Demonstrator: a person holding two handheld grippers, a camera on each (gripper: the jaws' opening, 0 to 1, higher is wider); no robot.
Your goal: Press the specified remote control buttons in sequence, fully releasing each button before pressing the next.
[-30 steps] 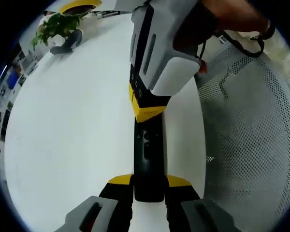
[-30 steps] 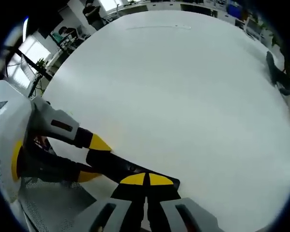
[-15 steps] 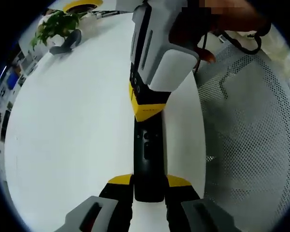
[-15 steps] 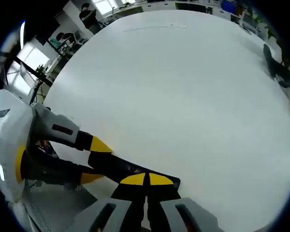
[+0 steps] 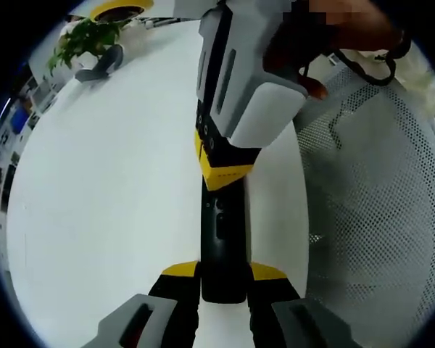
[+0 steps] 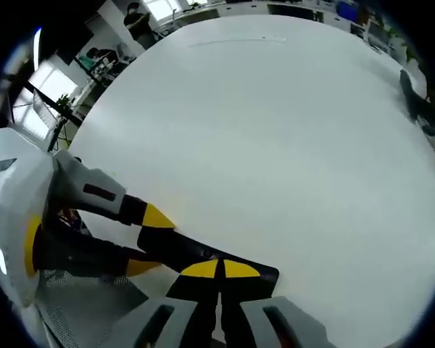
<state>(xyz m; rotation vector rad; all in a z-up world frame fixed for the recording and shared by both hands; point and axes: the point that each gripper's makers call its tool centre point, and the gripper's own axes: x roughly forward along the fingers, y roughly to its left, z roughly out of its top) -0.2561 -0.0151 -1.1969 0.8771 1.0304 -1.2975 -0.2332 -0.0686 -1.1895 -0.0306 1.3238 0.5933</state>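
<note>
Left gripper [image 5: 223, 279] clamped on slim black plastic remote control [image 5: 222, 246]; right gripper [image 6: 220, 270], tips together, presses its far end. Off-centre pressure could hit a neighbouring button.

A broad white table [image 5: 109, 181] carries everything, its top bare and smooth across most of the left gripper view. A black remote control [image 5: 222, 243] lies flat on it near the right edge. At the far corner sit 1 green potted plant [image 5: 87, 38] and a dark object [image 5: 105, 61] just beside it. In the right gripper view the table [image 6: 275, 138] spreads wide, the remote control [image 6: 203, 255] low, a dark object [image 6: 420, 109] far right.
</note>
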